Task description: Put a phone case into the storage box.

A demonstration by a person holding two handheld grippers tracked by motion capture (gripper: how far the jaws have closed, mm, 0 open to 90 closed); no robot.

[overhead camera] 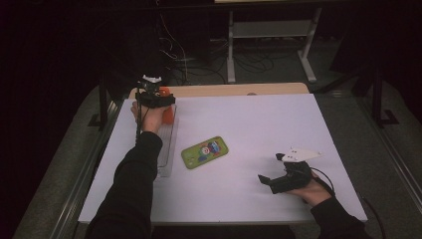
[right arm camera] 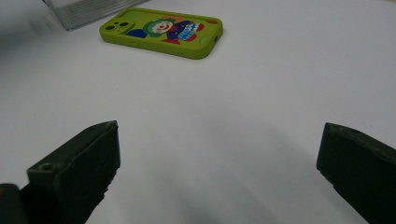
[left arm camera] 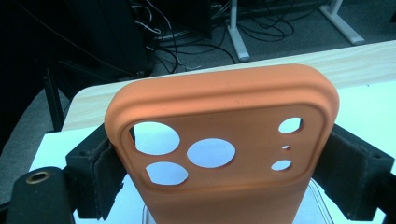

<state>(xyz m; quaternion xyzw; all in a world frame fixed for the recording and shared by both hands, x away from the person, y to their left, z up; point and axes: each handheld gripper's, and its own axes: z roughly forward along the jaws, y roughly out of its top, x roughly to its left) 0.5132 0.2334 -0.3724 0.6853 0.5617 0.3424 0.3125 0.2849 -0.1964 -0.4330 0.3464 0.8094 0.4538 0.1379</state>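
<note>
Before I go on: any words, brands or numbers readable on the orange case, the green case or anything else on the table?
Orange phone case: plain, no text.
Green phone case: a cartoon clown picture with a blue patch of pale lettering, too small and blurred to read.
Clear tray: no label visible.

You find no words, numbers or brand marks that can be read. The green phone case (right arm camera: 161,31) carries a cartoon clown picture with a blue patch of small white marks, too blurred to make out.
</note>
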